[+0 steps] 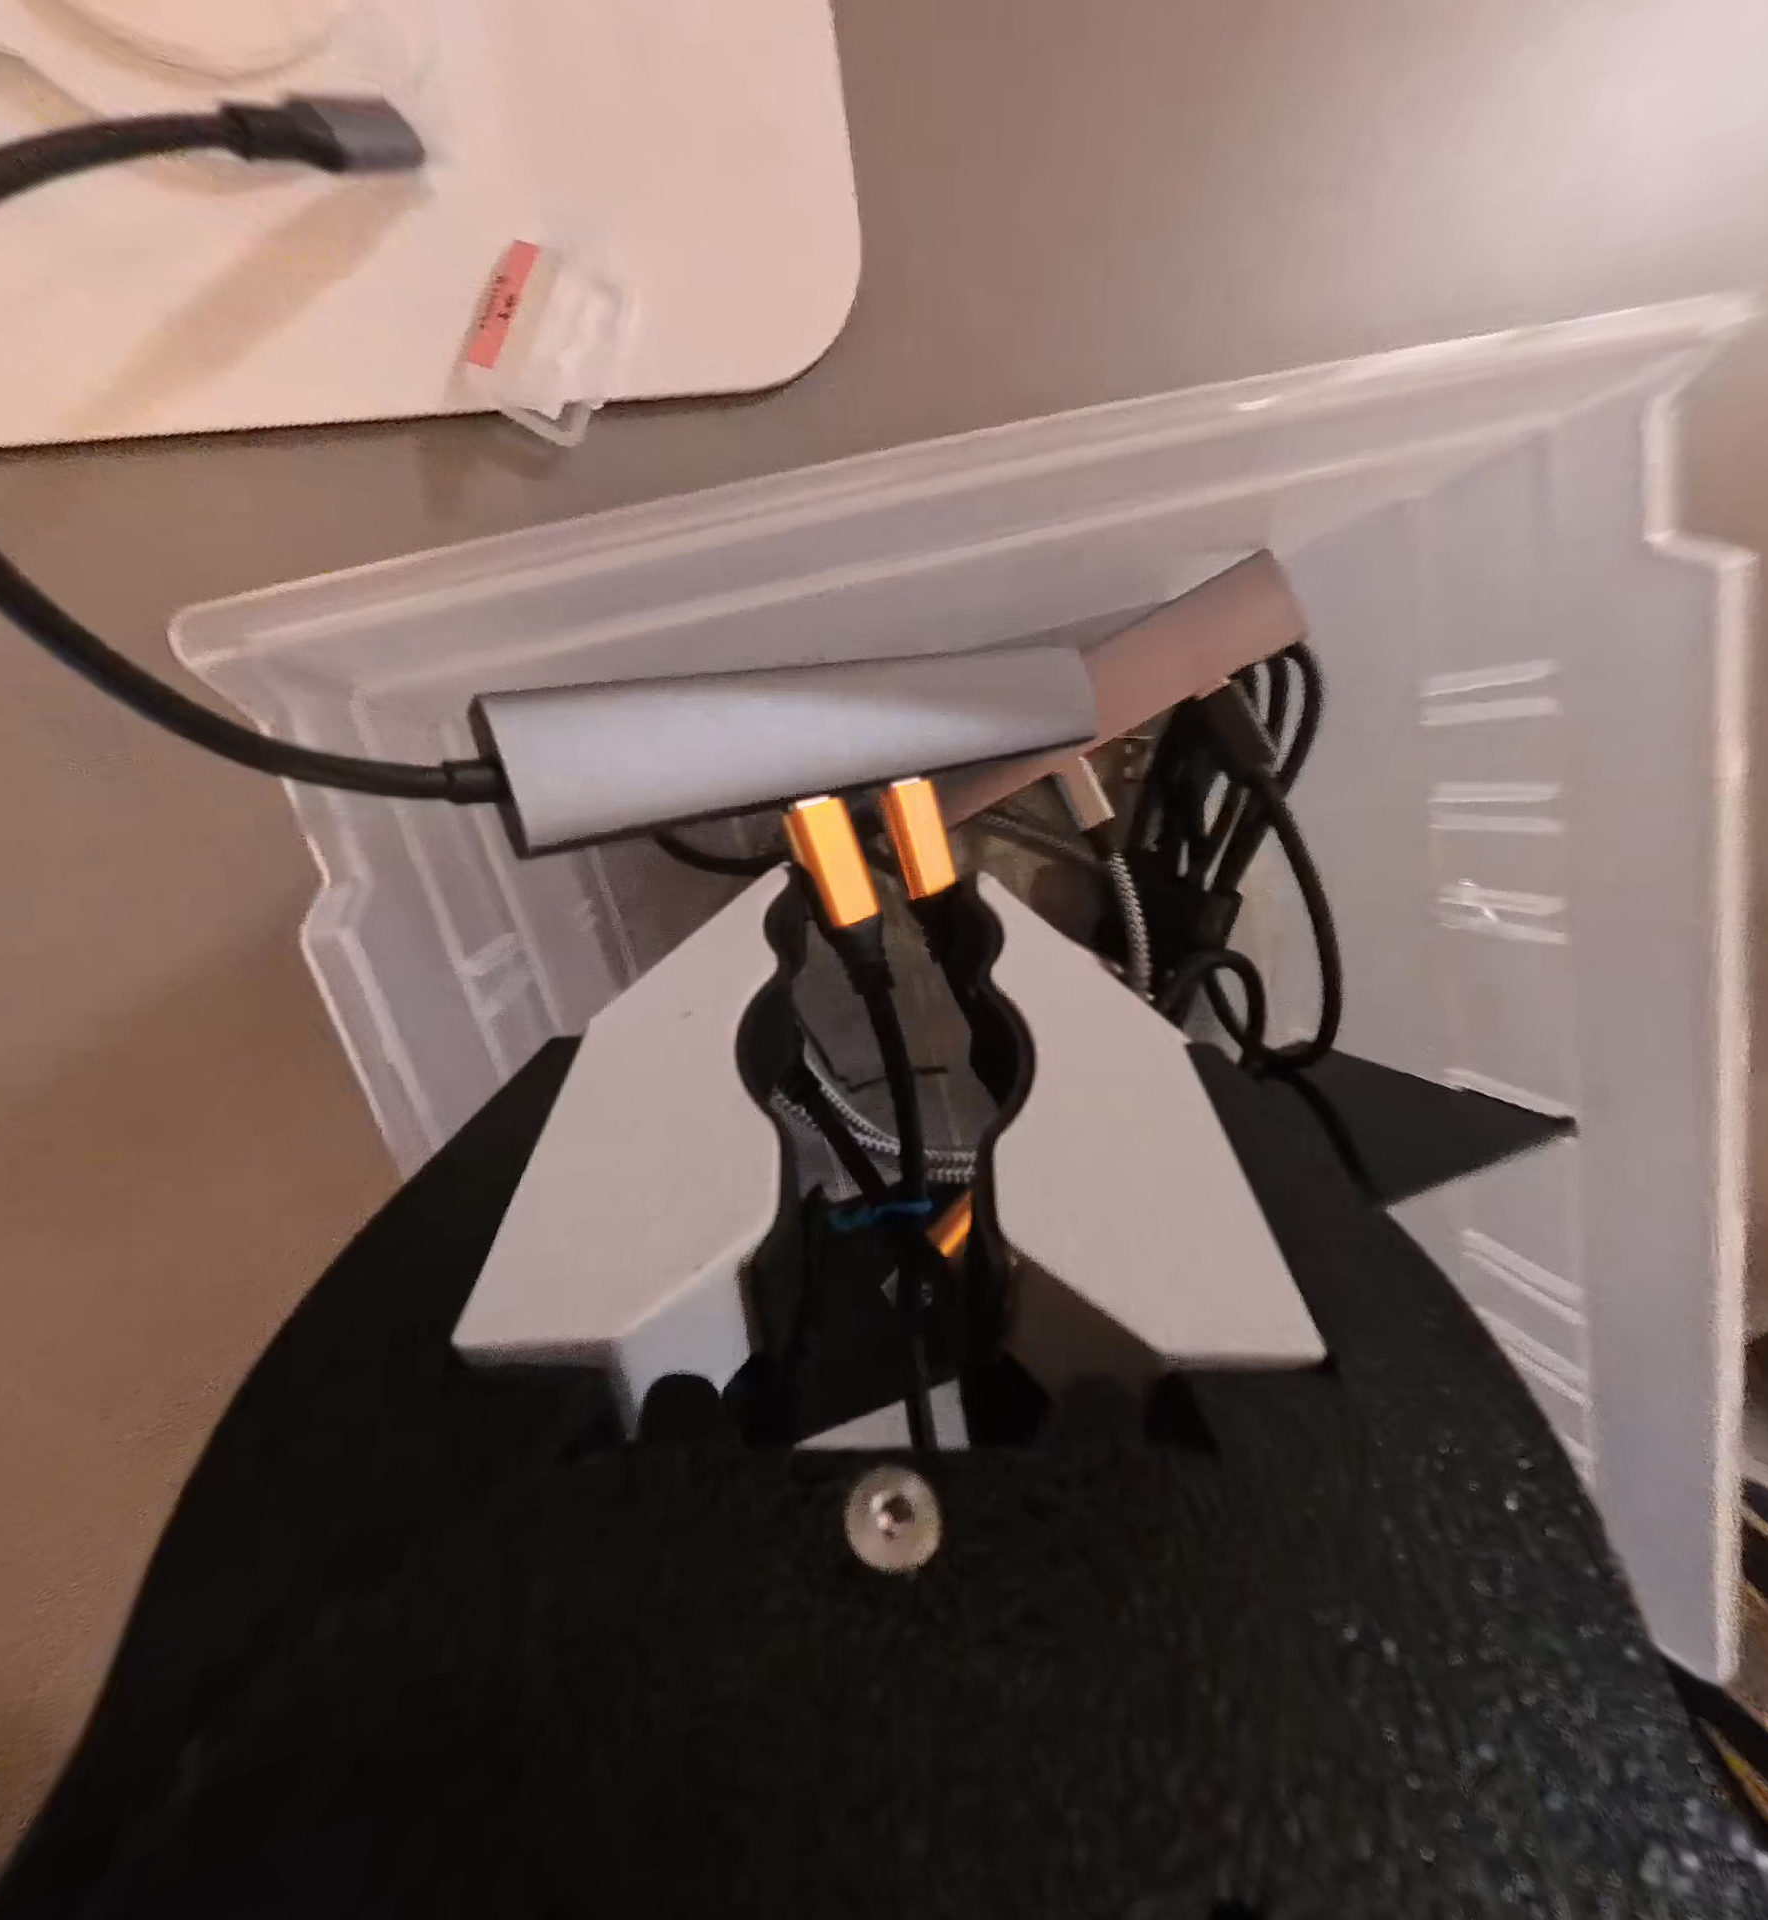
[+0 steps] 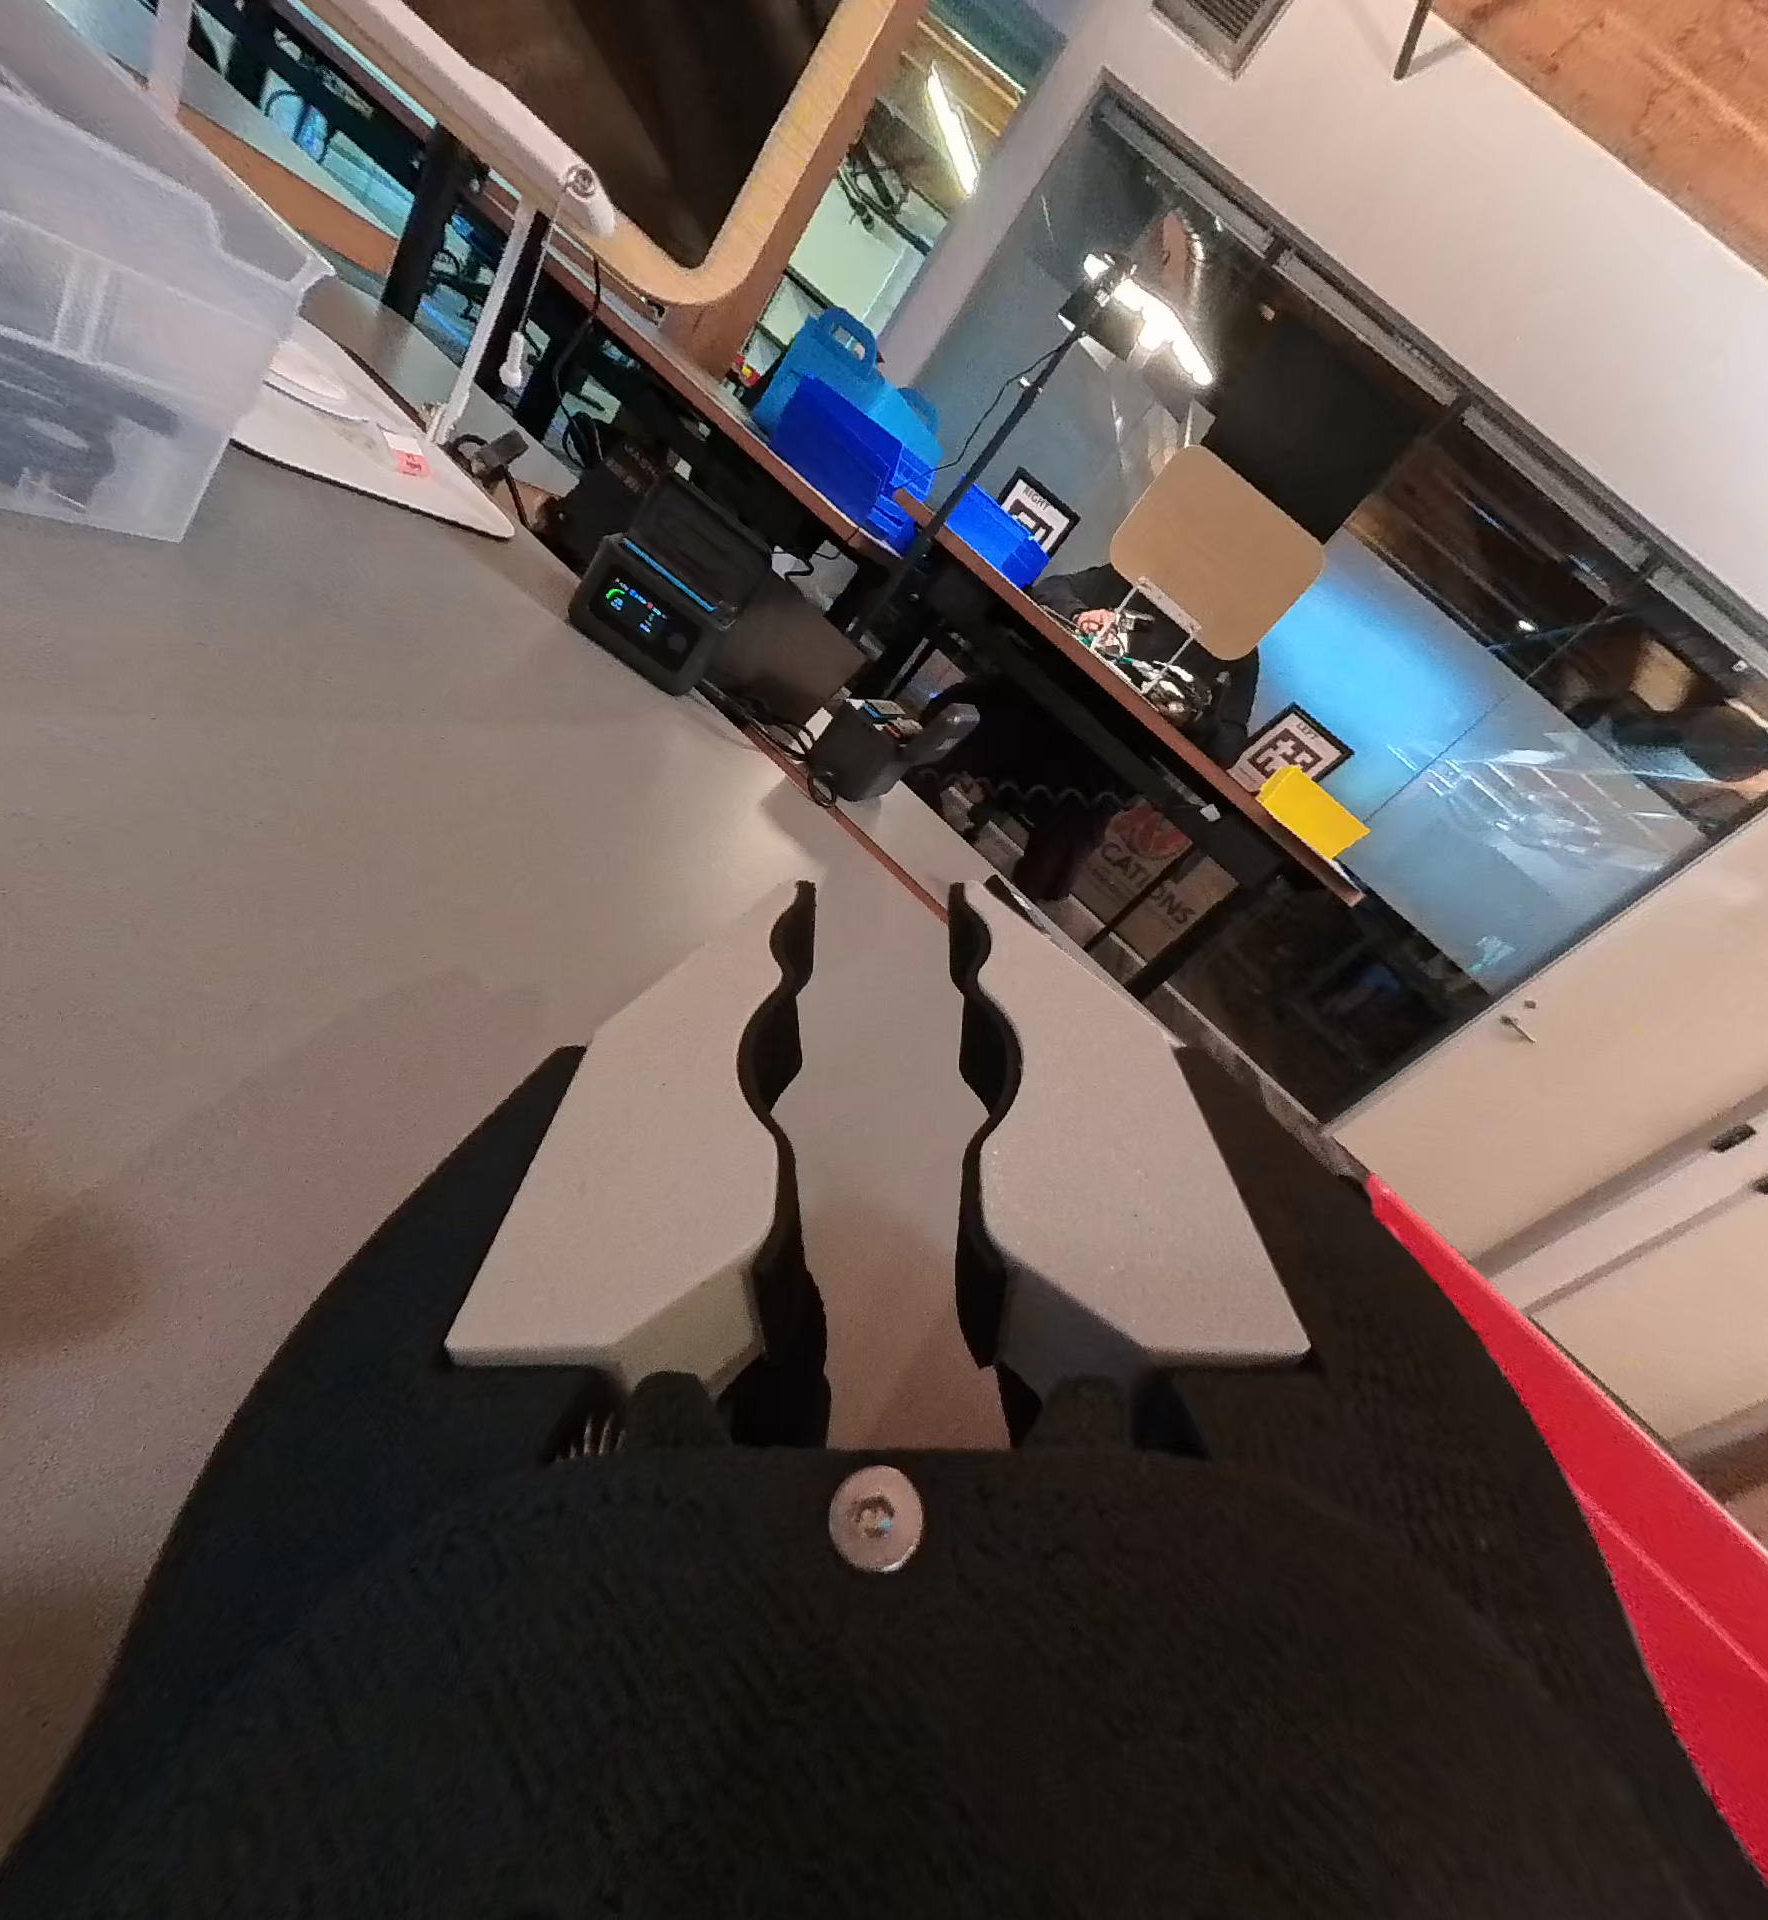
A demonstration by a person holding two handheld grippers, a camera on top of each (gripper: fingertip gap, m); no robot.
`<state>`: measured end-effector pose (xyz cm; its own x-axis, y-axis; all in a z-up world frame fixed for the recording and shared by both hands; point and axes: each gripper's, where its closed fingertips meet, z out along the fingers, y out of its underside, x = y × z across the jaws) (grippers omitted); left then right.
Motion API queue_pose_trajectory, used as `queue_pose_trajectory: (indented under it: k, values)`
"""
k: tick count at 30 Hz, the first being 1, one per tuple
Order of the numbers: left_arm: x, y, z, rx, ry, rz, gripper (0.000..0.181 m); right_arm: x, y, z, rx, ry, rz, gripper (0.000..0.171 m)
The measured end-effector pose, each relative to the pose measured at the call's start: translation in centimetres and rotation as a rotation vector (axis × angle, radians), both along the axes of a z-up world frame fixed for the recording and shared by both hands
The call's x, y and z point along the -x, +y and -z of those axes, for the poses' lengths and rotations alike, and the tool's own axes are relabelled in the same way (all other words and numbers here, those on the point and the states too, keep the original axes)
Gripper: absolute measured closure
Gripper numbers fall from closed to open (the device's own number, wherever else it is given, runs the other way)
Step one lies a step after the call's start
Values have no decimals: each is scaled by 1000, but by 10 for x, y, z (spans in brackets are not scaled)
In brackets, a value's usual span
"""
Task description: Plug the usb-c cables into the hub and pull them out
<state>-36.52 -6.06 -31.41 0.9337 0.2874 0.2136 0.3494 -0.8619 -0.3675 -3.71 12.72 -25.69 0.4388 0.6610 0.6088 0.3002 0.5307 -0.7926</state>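
In the left wrist view a grey hub [image 1: 786, 743] lies across the far side of a clear plastic box [image 1: 963, 499]. Two orange USB-C plugs [image 1: 828, 868] [image 1: 916, 836] sit in the hub's near edge, side by side. Their black cables [image 1: 895, 1039] run back between my fingers. My left gripper [image 1: 885, 904] is open just below the plugs, with its tips either side of the cables and not clamping them. The hub's own black cable [image 1: 80, 644] loops left to a grey plug [image 1: 340, 130]. My right gripper [image 2: 880, 904] is open and empty above the grey table [image 2: 288, 831].
The box holds coiled black cables [image 1: 1233, 831] and a silver braided cable [image 1: 1129, 914]. A white mat [image 1: 444, 260] lies on the table behind the box. In the right wrist view the box [image 2: 80, 343] is at the far left, a power station [image 2: 651, 613] stands at the table edge, and a red surface [image 2: 1638, 1507] runs along the right. Some 40 cm of space lies between my two pairs of fingers.
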Motion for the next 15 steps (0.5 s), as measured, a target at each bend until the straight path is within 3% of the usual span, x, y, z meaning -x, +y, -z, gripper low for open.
queue_pose_trajectory:
  k: [4,7,11,15]
  values:
    - [3,-4,-8,-54,36,33,157,1,1,1,13,0,-4,148]
    - [6,-5,-35,-138,146,44,157,1,1,2,10,-5,0,148]
    - [1,-4,-98,-292,345,76,158,1,1,-1,2,-2,7,148]
    - [-23,7,-187,-505,579,115,158,0,3,-2,11,11,18,147]
